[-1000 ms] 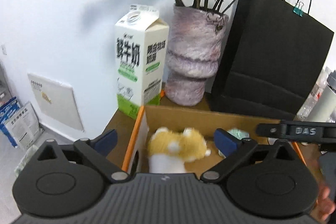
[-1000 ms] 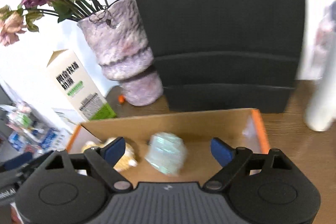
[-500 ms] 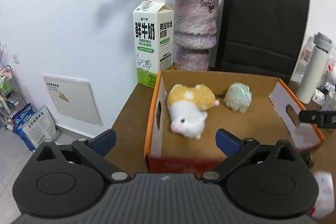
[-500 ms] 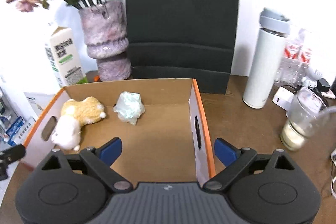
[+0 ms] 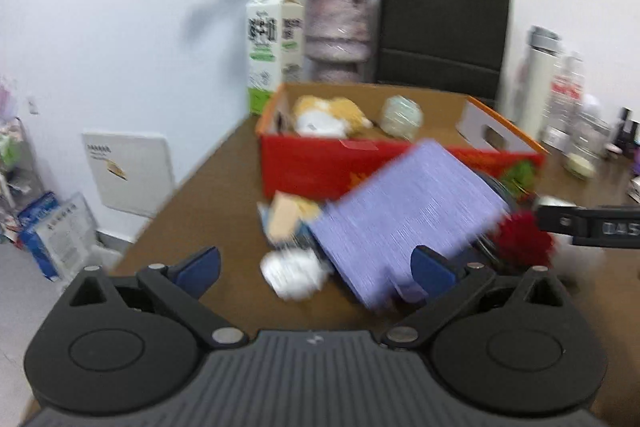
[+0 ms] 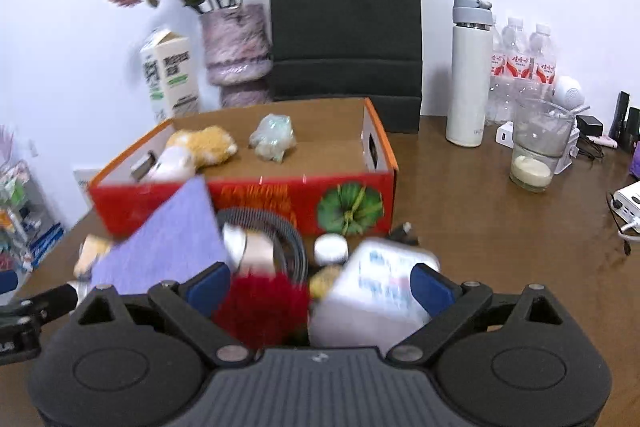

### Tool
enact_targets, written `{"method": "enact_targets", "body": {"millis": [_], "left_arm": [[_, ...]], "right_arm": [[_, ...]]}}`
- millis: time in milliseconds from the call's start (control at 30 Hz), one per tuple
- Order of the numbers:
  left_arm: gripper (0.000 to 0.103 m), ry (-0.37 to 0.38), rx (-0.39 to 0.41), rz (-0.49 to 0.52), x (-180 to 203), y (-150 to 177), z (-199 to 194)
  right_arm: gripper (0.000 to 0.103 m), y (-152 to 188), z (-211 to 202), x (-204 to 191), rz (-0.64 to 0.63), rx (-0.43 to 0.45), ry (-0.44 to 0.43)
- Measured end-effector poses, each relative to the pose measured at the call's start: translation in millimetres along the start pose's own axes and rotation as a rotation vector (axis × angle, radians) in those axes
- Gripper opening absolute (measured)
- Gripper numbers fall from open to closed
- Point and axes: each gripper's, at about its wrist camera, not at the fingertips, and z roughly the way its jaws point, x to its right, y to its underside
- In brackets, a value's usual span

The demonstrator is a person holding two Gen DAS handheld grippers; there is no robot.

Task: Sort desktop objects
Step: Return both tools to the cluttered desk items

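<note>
An open red and orange cardboard box [image 5: 320,167] [image 6: 280,199] on the brown desk holds a yellow-white plush hamster [image 5: 328,113] [image 6: 200,147] and a pale green wrapped lump [image 5: 401,111] [image 6: 273,137]. In front of it lies a blurred pile: a purple cloth [image 5: 404,215] [image 6: 164,247], a red fuzzy ball [image 5: 524,239] [image 6: 260,307], a white crumpled thing [image 5: 292,269], a white bottle [image 6: 376,291] and a grey coiled cable [image 6: 288,239]. My left gripper [image 5: 316,269] is open above the pile's left side. My right gripper [image 6: 320,285] is open over the red ball and bottle.
Behind the box stand a milk carton [image 5: 272,43] [image 6: 170,75], a vase of dried roses [image 5: 336,27] [image 6: 236,43] and a black paper bag [image 5: 444,27] [image 6: 346,27]. To the right are a white flask [image 6: 470,71], water bottles [image 6: 524,63] and a glass [image 6: 538,143].
Both grippers have pulled back and away from the box, so its red front wall and the pile in front have come into view. The plush and the green lump stay in the box.
</note>
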Motion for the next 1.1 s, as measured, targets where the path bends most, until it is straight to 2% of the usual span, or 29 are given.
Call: {"method": "enact_targets", "body": {"millis": [67, 233, 333, 400, 533, 667, 833, 933, 1100], "left_arm": [[0.103, 0.018, -0.016, 0.016, 2.9, 11.1, -7.8], [0.103, 0.004, -0.024, 0.058, 2.6, 26.2, -17.1], [0.103, 0.007, -0.042, 0.038, -2.9, 32.4, -22.7], [0.103, 0.011, -0.035, 0.038, -2.2, 36.8, -28.3], [0.103, -0.048, -0.017, 0.096, 9.8, 50.6, -41.0], [0.103, -0.015, -0.04, 0.14, 15.6, 57.5, -44.7], [0.103, 0.052, -0.063, 0.125, 15.1, 53.1, -43.3], [0.103, 0.101, -0.074, 0.089, 12.8, 48.3, -39.6], [0.103, 0.066, -0.033, 0.092, 8.0, 27.5, -27.1]], "right_arm": [[0.097, 12.4, -8.1, 2.0, -0.011, -0.013, -0.006], [0.097, 39.6, -21.6, 2.0, 0.024, -0.053, -0.056], [0.097, 52.8, -31.6, -6.0, -0.014, -0.047, -0.051], [0.097, 56.8, -36.4, -9.2, -0.025, -0.048, -0.048], [0.097, 63.7, -46.8, -11.9, -0.033, -0.049, -0.036], [0.097, 66.9, -56.8, -12.3, -0.044, -0.072, -0.039], [0.097, 69.0, -61.5, -15.0, -0.059, -0.127, -0.056], [0.097, 63.0, -66.3, -11.5, -0.05, -0.105, -0.062], [0.097, 46.9, -63.0, 5.9, 0.008, -0.048, -0.011]]}}
